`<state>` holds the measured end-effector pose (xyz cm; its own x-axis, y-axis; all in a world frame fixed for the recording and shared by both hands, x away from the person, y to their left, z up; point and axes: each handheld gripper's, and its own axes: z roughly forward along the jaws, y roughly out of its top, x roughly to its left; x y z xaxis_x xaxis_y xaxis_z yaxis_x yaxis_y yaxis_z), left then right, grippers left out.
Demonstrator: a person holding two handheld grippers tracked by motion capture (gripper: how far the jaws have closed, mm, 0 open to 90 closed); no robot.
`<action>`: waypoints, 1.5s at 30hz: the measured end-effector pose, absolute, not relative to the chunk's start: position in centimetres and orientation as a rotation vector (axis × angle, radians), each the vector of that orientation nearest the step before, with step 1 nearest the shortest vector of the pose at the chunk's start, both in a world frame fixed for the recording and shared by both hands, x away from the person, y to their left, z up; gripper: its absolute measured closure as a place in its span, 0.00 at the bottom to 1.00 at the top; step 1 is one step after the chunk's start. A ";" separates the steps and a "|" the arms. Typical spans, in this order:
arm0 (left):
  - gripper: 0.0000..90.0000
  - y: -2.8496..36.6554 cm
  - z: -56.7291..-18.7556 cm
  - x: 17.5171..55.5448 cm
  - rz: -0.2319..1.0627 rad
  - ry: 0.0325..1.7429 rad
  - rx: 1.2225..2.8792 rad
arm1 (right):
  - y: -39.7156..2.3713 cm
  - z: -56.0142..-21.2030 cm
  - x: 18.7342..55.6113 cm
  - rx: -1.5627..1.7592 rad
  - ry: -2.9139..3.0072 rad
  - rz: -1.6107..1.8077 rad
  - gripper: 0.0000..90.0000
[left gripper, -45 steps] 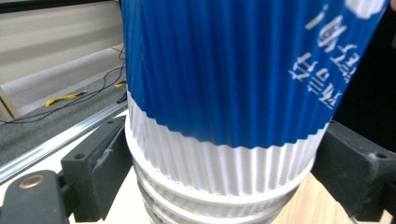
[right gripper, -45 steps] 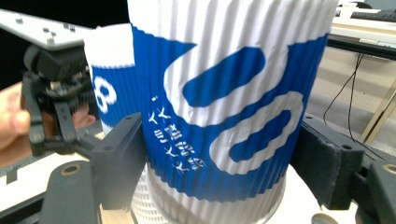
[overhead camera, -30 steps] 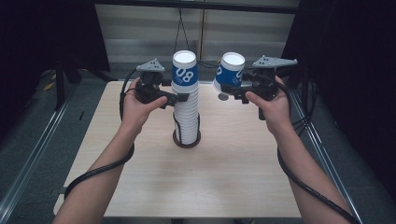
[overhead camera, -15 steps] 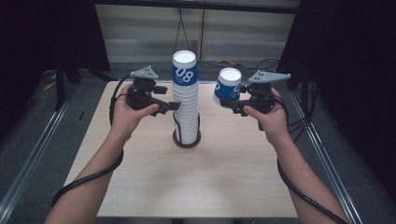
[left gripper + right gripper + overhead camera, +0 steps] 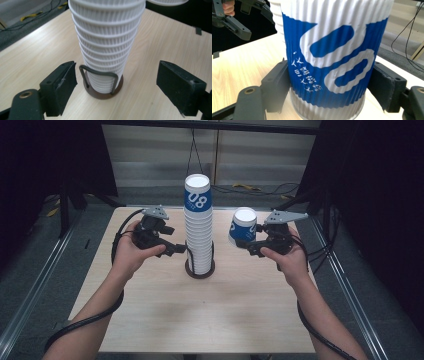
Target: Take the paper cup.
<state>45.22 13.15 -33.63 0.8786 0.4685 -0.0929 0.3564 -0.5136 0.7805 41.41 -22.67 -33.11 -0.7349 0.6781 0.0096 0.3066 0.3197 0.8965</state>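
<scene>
I've got the single blue-and-white cup (image 5: 243, 226) pinched in my right gripper (image 5: 248, 243), upside down and clear of the wooden table (image 5: 210, 320), just right of the tall cup stack (image 5: 198, 227) that stands mid-table in its dark round holder (image 5: 200, 270). My left gripper (image 5: 181, 249) sits at the stack's lower left, jaws spread and gripping nothing. The stack itself is the obstacle, standing squarely between my two hands. Around the table I see dark curtains, metal floor rails and loose cables (image 5: 260, 187) beyond the far edge. The left gripper view gives me what the high view hides: the holder's thin wire loop (image 5: 98, 78) hugging the lowest cups, both pads standing off the stack. The right gripper view shows both pads pressed into the cup's ribbed blue print (image 5: 332, 57), with the left gripper (image 5: 237, 17) off behind it.
</scene>
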 end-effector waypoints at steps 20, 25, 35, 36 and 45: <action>0.18 12.2 -36.3 43.8 0.097 0.572 2.265 | -23.7 -36.5 39.6 0.884 2.258 1.405 0.26; 0.18 12.0 -36.7 43.5 0.087 0.556 2.277 | -23.8 -37.6 39.2 0.890 2.283 1.399 0.26; 0.18 11.4 -37.8 43.0 0.059 0.532 2.337 | -23.6 -38.9 38.5 0.876 2.326 1.390 0.26; 0.18 11.4 -37.8 43.0 0.059 0.532 2.337 | -23.6 -39.0 38.4 0.873 2.329 1.393 0.26; 0.18 10.6 -38.5 42.4 0.038 0.498 2.363 | -23.3 -40.0 38.0 0.860 2.363 1.391 0.26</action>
<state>42.44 10.62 -38.55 0.9254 0.3627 -0.1102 0.3420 -0.6734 0.6554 38.04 -23.32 -39.99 -0.7882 0.6118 0.0666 0.3553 0.3639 0.8610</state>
